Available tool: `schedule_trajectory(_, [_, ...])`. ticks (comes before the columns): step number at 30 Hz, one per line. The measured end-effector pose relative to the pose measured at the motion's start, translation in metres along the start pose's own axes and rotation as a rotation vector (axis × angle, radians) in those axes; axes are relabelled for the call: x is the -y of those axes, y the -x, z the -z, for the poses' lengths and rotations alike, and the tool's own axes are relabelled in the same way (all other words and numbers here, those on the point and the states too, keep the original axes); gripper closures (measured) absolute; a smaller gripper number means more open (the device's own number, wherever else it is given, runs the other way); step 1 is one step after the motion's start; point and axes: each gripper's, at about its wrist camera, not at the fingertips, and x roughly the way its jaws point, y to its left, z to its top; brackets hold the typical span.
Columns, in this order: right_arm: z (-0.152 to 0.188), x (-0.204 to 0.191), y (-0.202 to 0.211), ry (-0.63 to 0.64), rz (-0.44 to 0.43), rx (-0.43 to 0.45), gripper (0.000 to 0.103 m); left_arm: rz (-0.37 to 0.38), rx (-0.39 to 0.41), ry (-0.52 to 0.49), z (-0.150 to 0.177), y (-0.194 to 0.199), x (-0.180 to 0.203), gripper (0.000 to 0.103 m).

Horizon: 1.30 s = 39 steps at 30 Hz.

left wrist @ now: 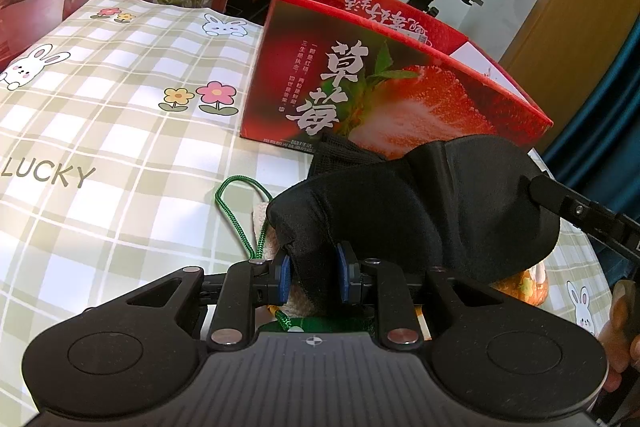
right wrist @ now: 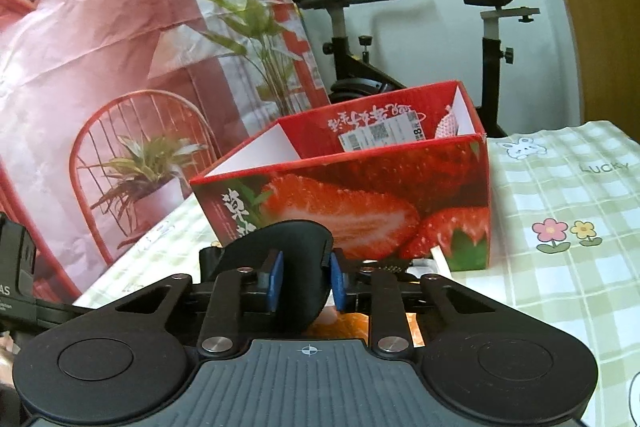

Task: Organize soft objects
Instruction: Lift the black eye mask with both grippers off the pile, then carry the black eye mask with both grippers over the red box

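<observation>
A black padded eye mask (left wrist: 420,203) hangs stretched between both grippers, just above the table in front of the red strawberry box (left wrist: 384,83). My left gripper (left wrist: 314,273) is shut on the mask's left end, its blue pads pressing the fabric. The right gripper (left wrist: 536,187) reaches in from the right and pinches the mask's other end. In the right wrist view my right gripper (right wrist: 306,281) is shut on a rounded lobe of the eye mask (right wrist: 296,259). The box (right wrist: 360,195) stands open-topped right behind it.
Under the mask lie a green cord (left wrist: 236,215), a cream knitted piece (left wrist: 262,217) and an orange soft thing (left wrist: 524,287). The checked tablecloth (left wrist: 100,131) spreads to the left. An exercise bike (right wrist: 492,39) and a printed backdrop (right wrist: 100,47) stand behind the table.
</observation>
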Motion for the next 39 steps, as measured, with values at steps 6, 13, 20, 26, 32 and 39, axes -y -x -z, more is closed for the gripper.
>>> schedule_trajectory(6, [0.005,0.003,-0.003,-0.014,0.017,-0.021,0.084,0.0,0.0,0.0,0.0,-0.001,0.0,0.08])
schedule_trajectory(13, [0.007,0.006,-0.004,-0.021,0.025,-0.019,0.084,0.011,0.018,0.006,0.002,0.003,-0.001,0.082])
schedule_trajectory(20, [0.0,0.004,0.007,0.001,0.059,0.034,0.088,0.039,0.182,-0.014,-0.004,0.036,0.003,0.086])
schedule_trajectory(26, [-0.002,-0.002,0.007,0.059,0.078,0.025,0.089,0.051,0.22,-0.15,-0.001,0.044,0.027,0.087])
schedule_trajectory(32, [-0.002,0.001,0.005,0.069,0.093,-0.002,0.089,0.042,0.122,-0.057,-0.002,0.031,0.011,0.087])
schedule_trajectory(39, [-0.013,-0.005,0.008,0.119,0.071,0.011,0.09,0.058,0.144,-0.073,-0.011,0.037,0.012,0.088])
